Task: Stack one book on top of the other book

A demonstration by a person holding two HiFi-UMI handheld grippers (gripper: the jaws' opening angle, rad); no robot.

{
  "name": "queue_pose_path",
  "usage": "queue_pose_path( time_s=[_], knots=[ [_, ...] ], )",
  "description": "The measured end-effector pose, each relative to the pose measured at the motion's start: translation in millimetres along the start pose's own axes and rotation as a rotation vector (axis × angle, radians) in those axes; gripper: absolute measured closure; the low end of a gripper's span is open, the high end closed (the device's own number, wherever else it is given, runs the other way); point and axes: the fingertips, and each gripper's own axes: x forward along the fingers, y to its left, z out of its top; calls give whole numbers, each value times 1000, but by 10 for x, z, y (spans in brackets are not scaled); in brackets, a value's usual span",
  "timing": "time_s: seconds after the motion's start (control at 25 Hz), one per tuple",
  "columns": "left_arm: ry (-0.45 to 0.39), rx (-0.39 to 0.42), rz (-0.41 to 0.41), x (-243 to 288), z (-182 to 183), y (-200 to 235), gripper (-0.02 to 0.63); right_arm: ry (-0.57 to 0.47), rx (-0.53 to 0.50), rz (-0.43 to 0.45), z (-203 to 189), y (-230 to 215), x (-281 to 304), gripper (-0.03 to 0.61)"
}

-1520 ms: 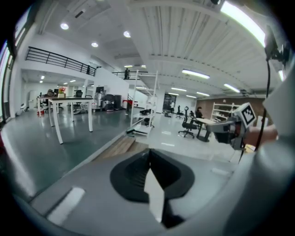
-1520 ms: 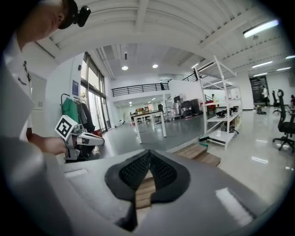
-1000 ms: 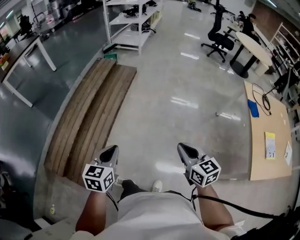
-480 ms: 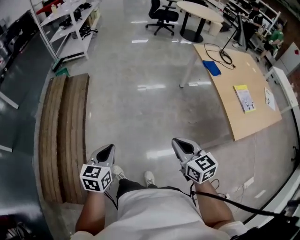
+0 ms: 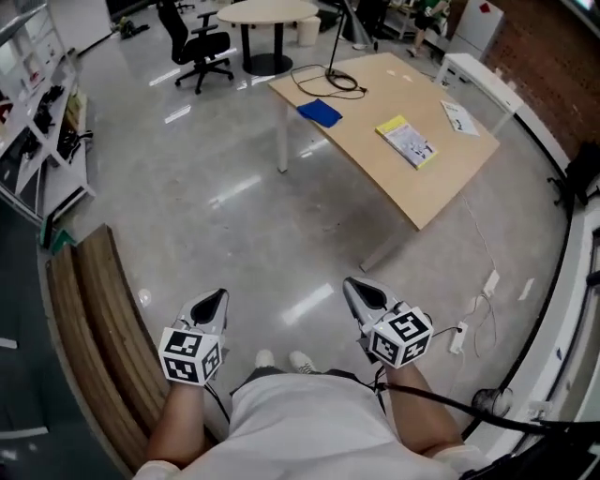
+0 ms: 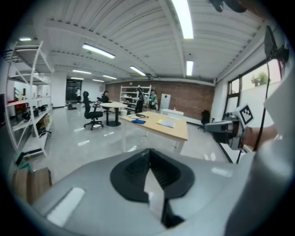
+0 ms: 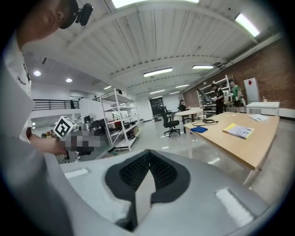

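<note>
Left gripper (image 5: 216, 302) and right gripper (image 5: 360, 291): both at the lower middle of the head view. I hold each with its jaws closed together and nothing between them. Both are well apart from the wooden table (image 5: 422, 192) in the upper right.

Task status: not begun, in my judgement. The blue book (image 5: 320, 112) and the yellow book (image 5: 407, 141) lie flat on that table, apart from each other and unstacked. Left to do: reach the table, lift one book, set it on the other.

Count: two grippers, two books, one white sheet (image 5: 459, 117), one round table (image 5: 267, 11), one office chair (image 5: 199, 45).
</note>
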Motion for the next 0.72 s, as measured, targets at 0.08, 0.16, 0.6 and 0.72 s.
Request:
queue_pose_path(
  time_s=[0.08, 0.16, 0.6, 0.72],
  knots=[
    [0, 40, -60, 155, 159, -21, 607, -18, 14, -62, 29, -28, -115, 577],
    [-12, 79, -124, 293, 307, -77, 607, -33, 20, -130, 24, -66, -242, 577],
    [67, 224, -433, 858, 273, -633, 607, -52, 138, -462, -388, -135, -1021, 577],
    [68, 260, -490, 969, 345, -896, 607, -64, 164, -522, -457, -208, -1253, 577]
  ],
)
